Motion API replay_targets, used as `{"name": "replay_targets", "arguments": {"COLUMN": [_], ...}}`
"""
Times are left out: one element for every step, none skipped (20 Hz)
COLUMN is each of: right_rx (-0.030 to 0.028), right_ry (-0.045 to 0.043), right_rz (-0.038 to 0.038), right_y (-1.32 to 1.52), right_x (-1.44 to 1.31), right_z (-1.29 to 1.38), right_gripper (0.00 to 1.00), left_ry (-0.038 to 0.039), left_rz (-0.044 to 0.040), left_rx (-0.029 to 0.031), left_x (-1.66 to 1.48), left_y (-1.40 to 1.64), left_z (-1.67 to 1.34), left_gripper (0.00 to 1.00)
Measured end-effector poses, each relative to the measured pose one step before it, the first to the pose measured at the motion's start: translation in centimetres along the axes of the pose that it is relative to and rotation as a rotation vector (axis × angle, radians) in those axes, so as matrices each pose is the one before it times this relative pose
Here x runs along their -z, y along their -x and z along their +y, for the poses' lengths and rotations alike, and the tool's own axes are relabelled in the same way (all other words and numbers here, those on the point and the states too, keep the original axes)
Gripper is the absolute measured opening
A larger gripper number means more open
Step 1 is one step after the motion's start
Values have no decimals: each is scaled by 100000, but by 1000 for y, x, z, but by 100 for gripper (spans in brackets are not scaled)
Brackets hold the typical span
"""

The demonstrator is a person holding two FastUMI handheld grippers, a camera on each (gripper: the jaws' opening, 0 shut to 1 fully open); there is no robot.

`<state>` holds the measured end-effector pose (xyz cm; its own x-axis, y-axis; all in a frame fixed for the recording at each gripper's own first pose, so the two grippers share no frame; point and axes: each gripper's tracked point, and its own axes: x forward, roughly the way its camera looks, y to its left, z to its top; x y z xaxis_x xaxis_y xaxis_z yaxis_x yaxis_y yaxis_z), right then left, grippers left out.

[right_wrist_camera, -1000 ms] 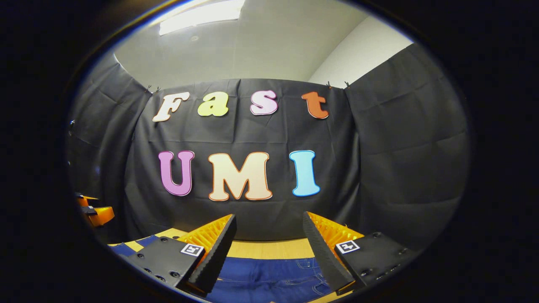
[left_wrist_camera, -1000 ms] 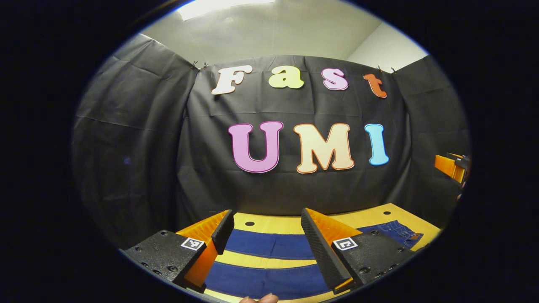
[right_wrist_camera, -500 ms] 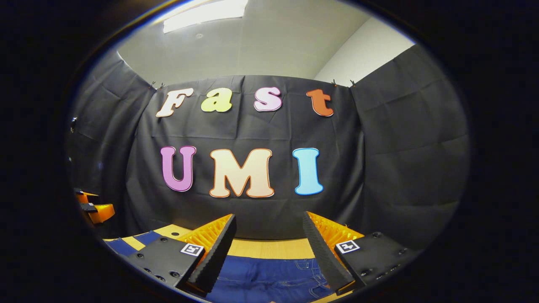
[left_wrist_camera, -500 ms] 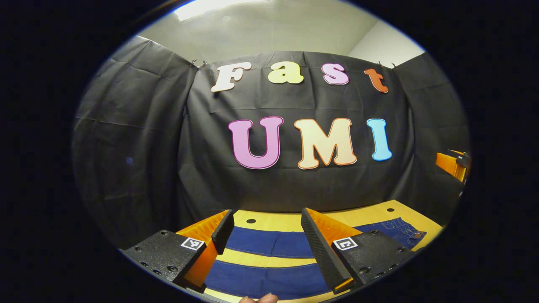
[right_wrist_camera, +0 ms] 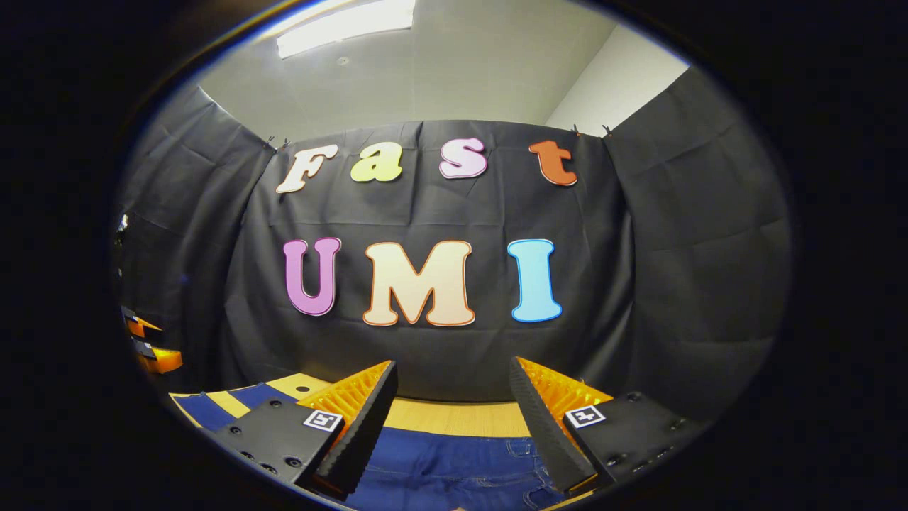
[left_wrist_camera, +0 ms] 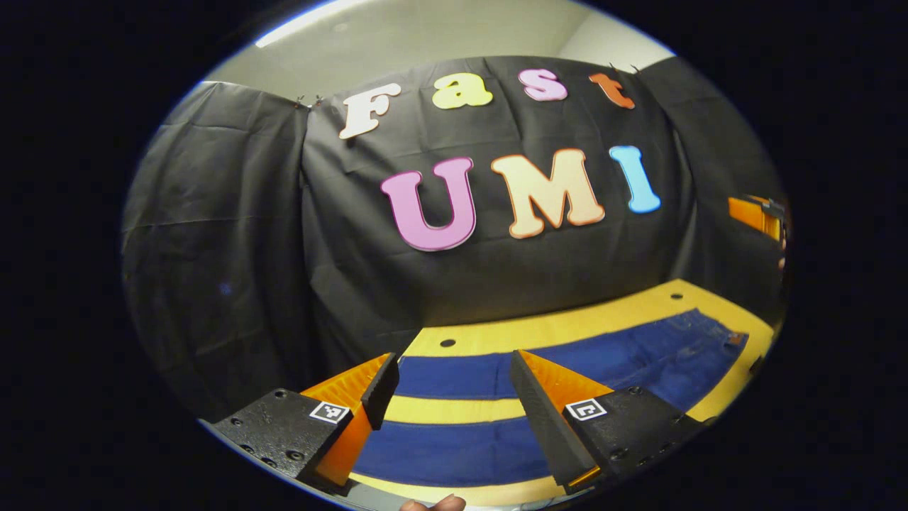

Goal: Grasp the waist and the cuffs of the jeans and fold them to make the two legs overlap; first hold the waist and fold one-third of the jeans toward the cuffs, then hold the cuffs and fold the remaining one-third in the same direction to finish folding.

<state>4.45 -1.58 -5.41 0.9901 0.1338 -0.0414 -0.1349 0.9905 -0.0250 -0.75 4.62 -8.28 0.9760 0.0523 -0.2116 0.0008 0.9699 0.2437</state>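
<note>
Dark blue jeans (left_wrist_camera: 624, 358) lie flat on the yellow table (left_wrist_camera: 567, 323), both legs stretched toward the left in the left gripper view with a strip of table between them. The waist end lies at the right there. My left gripper (left_wrist_camera: 454, 387) hovers open above the two legs, nothing between its fingers. In the right gripper view the jeans (right_wrist_camera: 454, 468) show their waist and pocket seams just below my right gripper (right_wrist_camera: 454, 408), which is open and holds nothing. The other gripper (right_wrist_camera: 152, 348) appears at the far left edge of that view.
The black cloth wall closes the back and both sides of the table. A small round hole (left_wrist_camera: 447, 343) marks the table near the back. A fingertip (left_wrist_camera: 436, 504) shows at the bottom edge of the left gripper view. The other gripper (left_wrist_camera: 755, 213) sits at that view's right edge.
The left gripper has tilted downward and rolled, so more of the table and the jeans' length comes into view. The right gripper has turned slightly left. Both stay open.
</note>
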Motion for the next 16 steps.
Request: {"name": "replay_targets", "arguments": {"right_rx": [-696, -310, 9, 341, 1163, 753, -84, 221, 518, 325, 185, 137, 7, 278, 374, 339], "right_ry": [286, 984, 768, -9, -855, -1829, -1617, -168, 934, 1019, 582, 253, 254, 377, 354, 188], "right_rz": [295, -43, 255, 454, 993, 851, -220, 78, 1004, 828, 253, 397, 439, 582, 650, 724], "right_y": [-287, -384, -480, -489, -463, -419, -537, -579, -304, -273, -114, -159, -170, -83, -71, -86], "right_x": [361, 180, 201, 269, 370, 228, -106, 114, 511, 377, 172, 110, 399, 297, 296, 256], "right_z": [243, 192, 55, 110, -2, 150, 447, 205, -151, -39, 203, 34, 25, -13, -108, 12], "right_gripper": [98, 98, 97, 97, 98, 98, 98, 98, 97, 97, 98, 98, 98, 98, 98, 98], "left_ry": [-4518, -4450, -4438, -3798, -3423, -3095, -3113, -3601, -4347, -4415, -3831, -3084, -2608, -2701, -2888, -2857], "left_rz": [2625, 2529, 3178, 2699, 3346, 4861, 3376, 3064, 4003, 2746, 3372, 3901, 3446, 2782, 2372, 2176], "left_rx": [-652, 678, 1318, 1745, 2005, 2826, 3112, 2688, 2494, 2426, 2849, 3038, 2590, 1811, 914, 681], "left_x": [1053, 1024, 1419, 956, 1220, 1640, 1357, 1414, 1461, 1199, 1236, 1661, 1361, 800, 840, 1009], "left_y": [33, -65, 21, -71, -857, -257, -269, -47, -95, -166, -362, -245, -434, -235, -409, -427], "left_z": [791, 657, 166, 123, -7, -128, -378, -466, -391, -467, -584, -810, -763, -264, -262, -296], "left_gripper": [94, 99, 99, 95, 95, 95, 95, 96, 95, 95, 96, 95, 95, 96, 96, 96]}}
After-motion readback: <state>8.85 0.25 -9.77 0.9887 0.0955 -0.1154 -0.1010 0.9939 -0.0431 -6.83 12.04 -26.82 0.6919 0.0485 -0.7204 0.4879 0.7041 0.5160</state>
